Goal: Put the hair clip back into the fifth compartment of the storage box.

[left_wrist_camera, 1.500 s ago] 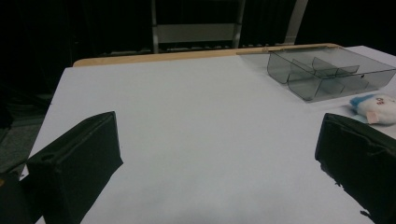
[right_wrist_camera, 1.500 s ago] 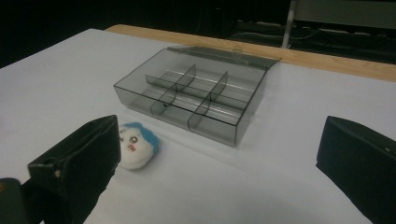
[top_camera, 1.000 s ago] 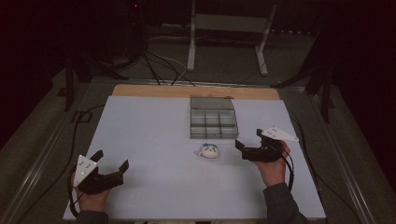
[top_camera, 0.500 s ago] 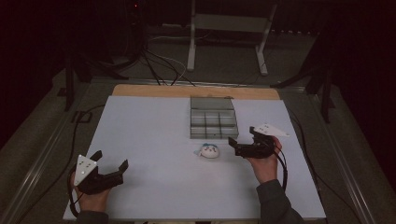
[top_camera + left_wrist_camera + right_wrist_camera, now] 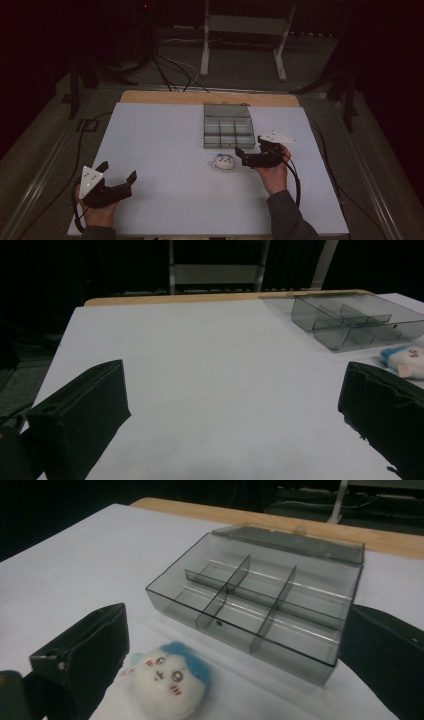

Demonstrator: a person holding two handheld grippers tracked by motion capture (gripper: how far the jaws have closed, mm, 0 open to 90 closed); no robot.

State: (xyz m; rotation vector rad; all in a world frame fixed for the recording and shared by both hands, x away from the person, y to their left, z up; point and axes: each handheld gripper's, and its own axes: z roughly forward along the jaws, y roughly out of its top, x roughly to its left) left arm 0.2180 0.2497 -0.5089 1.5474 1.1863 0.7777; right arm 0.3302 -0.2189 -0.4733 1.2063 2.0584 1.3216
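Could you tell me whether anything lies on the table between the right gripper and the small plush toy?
Nothing: in the high view, bare white table separates the right gripper from the plush toy.

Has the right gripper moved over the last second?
Yes. The right gripper has shifted left toward the plush toy, judged against the compartment box, which stayed put.

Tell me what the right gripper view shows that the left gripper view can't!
The right gripper view shows the plush toy's little face with its blue tuft, and the grey box's dividers and empty compartments up close. The left gripper view shows a wide bare stretch of white table, with just an edge of the toy at the right. Both share the box, the toy, the table's wooden far edge, and a pair of open black jaws at the bottom.
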